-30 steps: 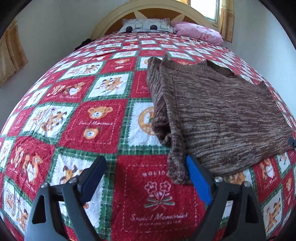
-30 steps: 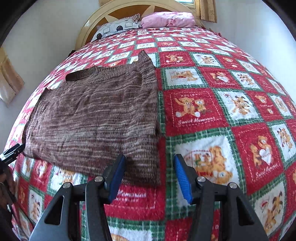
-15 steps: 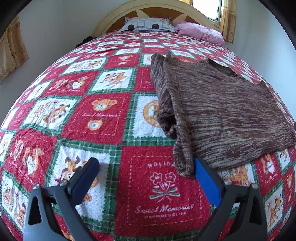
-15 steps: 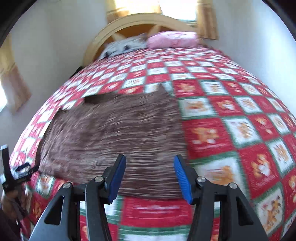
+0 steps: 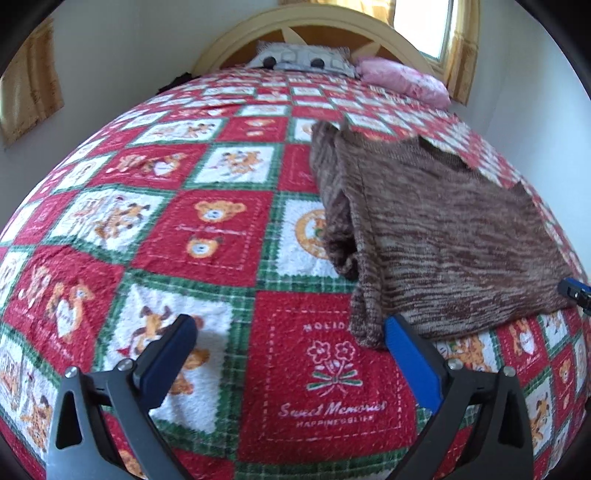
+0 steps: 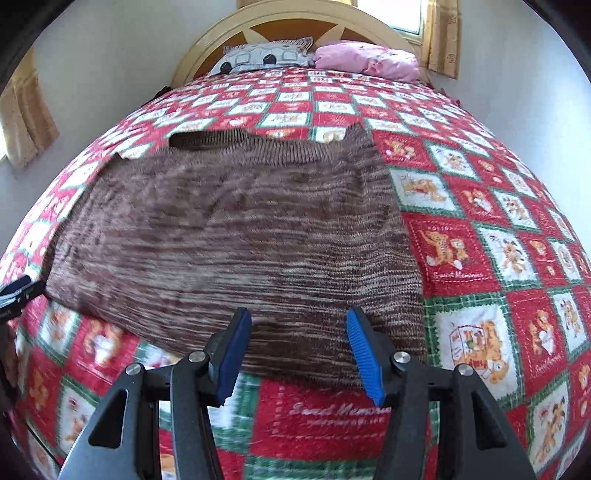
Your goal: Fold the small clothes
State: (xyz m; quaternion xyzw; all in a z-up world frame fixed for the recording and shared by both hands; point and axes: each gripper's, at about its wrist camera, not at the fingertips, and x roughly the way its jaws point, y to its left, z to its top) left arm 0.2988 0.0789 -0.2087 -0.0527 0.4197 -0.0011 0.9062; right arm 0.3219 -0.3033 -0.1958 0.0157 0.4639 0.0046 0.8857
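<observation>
A brown knitted sweater [image 5: 436,236] lies flat on the bed, with one sleeve folded in along its left edge. In the right wrist view the sweater [image 6: 229,236] fills the middle, collar at the far side. My left gripper [image 5: 288,343] is open and empty, just off the sweater's near left corner. My right gripper [image 6: 295,325] is open and empty, over the sweater's near hem. The tip of the right gripper shows at the right edge of the left wrist view [image 5: 574,290].
The bed is covered by a red, green and white teddy-bear quilt [image 5: 177,236]. A grey pillow [image 5: 303,61] and a pink pillow [image 5: 402,79] lie against the wooden headboard [image 6: 306,26]. Walls and curtains stand on both sides.
My right gripper has swung left, from the sweater's near right corner to over the middle of its near hem. My left gripper has drawn back a little from the near left corner.
</observation>
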